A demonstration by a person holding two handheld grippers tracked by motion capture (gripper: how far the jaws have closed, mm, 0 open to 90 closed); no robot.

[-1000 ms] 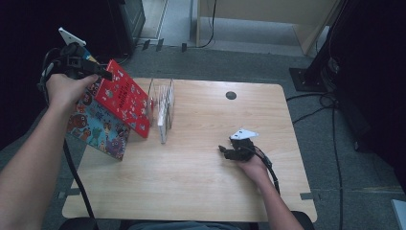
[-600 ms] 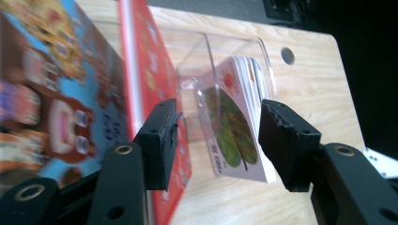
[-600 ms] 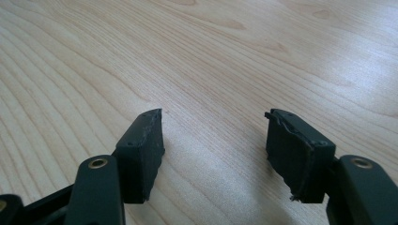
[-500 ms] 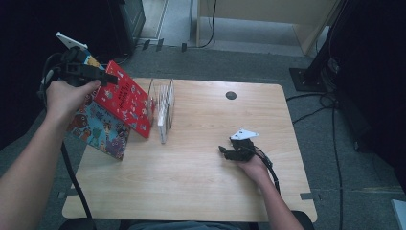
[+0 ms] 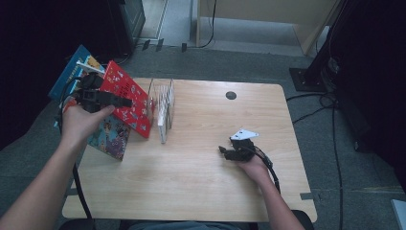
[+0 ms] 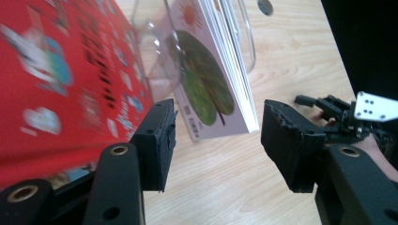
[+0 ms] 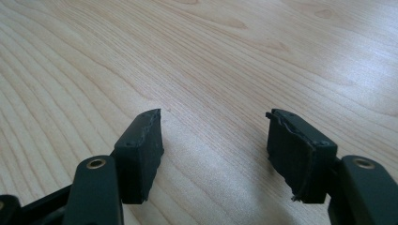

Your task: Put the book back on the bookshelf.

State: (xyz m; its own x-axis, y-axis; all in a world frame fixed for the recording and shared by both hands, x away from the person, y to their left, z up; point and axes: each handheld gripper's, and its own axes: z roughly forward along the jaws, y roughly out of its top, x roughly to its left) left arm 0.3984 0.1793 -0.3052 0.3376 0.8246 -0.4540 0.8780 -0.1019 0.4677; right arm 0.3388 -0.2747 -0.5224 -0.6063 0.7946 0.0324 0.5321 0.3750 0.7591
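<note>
Red was the cover of the picture book point(image 5: 125, 98) that leaned, tilted, against the clear wire-and-plastic rack point(image 5: 163, 98) near the left end of the wooden surface point(image 5: 201, 182). In the high view the left gripper point(image 5: 125, 102) hung just in front of that cover, held in the person's left hand point(image 5: 82, 122). Its jaws had just been opening, and in the left gripper view they stood spread with bare wood between them and nothing held. There the red book point(image 6: 56, 79) lay blurred just beside the left-hand jaw; I could not tell whether it touched the pad. A white book point(image 6: 211, 79) with a green leaf shape on its front stood upright in the rack point(image 6: 155, 61), slightly tilted, its lower corner on the surface.

Under the red book a second colourful book point(image 5: 109, 136) lay flat, jutting over the left edge of the surface. A blue book point(image 5: 72, 72) showed behind the left hand, past that edge.

The right gripper point(image 5: 224, 151) rested low on the right half of the surface, well apart from the rack, in the person's right hand point(image 5: 251, 165), with a pale three-cornered plate on top. In the right gripper view its jaws were spread over bare wood grain point(image 7: 211, 56), holding nothing. A small dark round hole point(image 5: 231, 95) sat near the far edge of the surface.
</note>
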